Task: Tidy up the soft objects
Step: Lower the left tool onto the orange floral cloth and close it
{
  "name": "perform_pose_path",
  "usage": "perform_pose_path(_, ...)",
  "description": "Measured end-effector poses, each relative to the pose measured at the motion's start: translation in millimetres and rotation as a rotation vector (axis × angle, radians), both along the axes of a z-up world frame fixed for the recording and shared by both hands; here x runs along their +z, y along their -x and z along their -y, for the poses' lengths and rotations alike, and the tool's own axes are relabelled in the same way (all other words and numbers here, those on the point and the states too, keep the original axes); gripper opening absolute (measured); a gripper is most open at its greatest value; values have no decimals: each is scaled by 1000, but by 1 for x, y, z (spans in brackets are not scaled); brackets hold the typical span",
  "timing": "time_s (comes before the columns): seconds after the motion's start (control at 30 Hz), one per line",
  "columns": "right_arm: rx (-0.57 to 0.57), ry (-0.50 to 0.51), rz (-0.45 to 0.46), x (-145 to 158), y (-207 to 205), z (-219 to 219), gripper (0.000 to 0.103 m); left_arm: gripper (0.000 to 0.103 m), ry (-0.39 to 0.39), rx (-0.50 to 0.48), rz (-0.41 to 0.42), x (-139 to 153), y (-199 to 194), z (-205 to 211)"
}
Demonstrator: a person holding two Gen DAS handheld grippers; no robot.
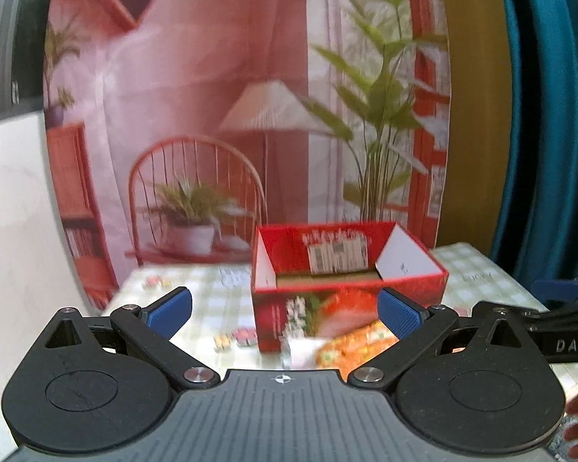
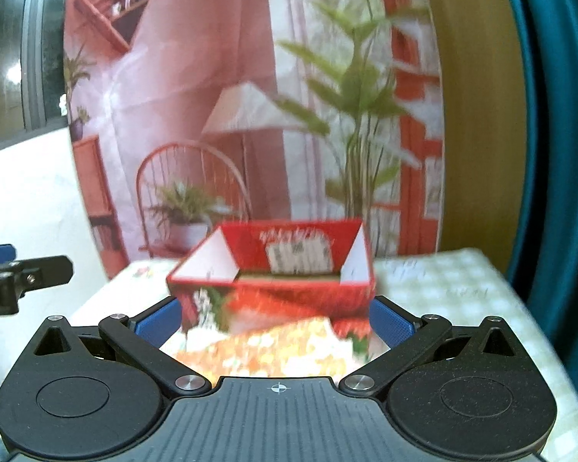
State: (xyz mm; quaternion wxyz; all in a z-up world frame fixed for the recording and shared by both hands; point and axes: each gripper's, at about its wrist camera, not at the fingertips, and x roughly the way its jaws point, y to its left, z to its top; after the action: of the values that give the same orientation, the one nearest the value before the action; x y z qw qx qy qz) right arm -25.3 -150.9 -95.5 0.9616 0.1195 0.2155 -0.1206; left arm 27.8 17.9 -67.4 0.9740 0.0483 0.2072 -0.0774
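Left tongs (image 1: 285, 313): spread wide, blue pads (image 1: 169, 310) apart with nothing between them; they hang low over the desk, pointing at the red box.

Right tongs (image 2: 275, 321): also wide open and gripping nothing; the box front fills the gap between the blue pads (image 2: 391, 325), though blur keeps me from telling whether they touch it.

Red box (image 1: 346, 288): an open-topped carton printed with food pictures, standing upright on the desk at 12 o'clock of both tongs; white side flaps are folded inward and a barcode label shows on the inner back wall. What lies inside cannot be told from here.

Orange floral cloth (image 2: 273, 350): a soft, orange-and-white patterned piece lying on the desk against the front of the box, just ahead of the right tongs and at about 1 o'clock of the left tongs.

Desk (image 1: 212, 292): covered in a pale green checked cloth with small printed motifs.

Backdrop (image 1: 212, 115): a printed poster of a red room, with a chair, lamp and potted plants, standing behind the box.

Curtain (image 1: 539, 115): teal fabric hanging at 2 o'clock, at the desk's right edge.

Camera blur: both views are smeared, the right one more so.
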Motion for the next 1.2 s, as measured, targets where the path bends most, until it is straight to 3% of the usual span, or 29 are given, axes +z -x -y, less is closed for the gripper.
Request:
perform_pose_path(0.1,37,-21,-47,-15,-6,0,103,103,-4,10,-39,-15,-11,-2)
perform_pose_path(0.23,3,-1,-82,-26,-12,3,103,103,9,7,-98,-33,-26,-4)
perform_pose_path(0.4,5,6,-117,-40,-19,18,103,101,88,4,-179,-51,-41,-10)
perform_pose_path(0.53,32,47,-154,-54,-33,24,101,89,112,-14,-245,-67,-58,-6)
perform_pose_path(0.7,76,64,-184,-67,-61,28,90,66,167,-36,-353,-90,-77,-8)
perform_pose_path(0.97,106,-6,-222,-86,-87,49,88,65,306,-75,-466,-108,-95,-13)
perform_pose_path(1.2,106,-90,-262,-102,-108,65,86,62,340,-106,-534,-122,-109,-1)
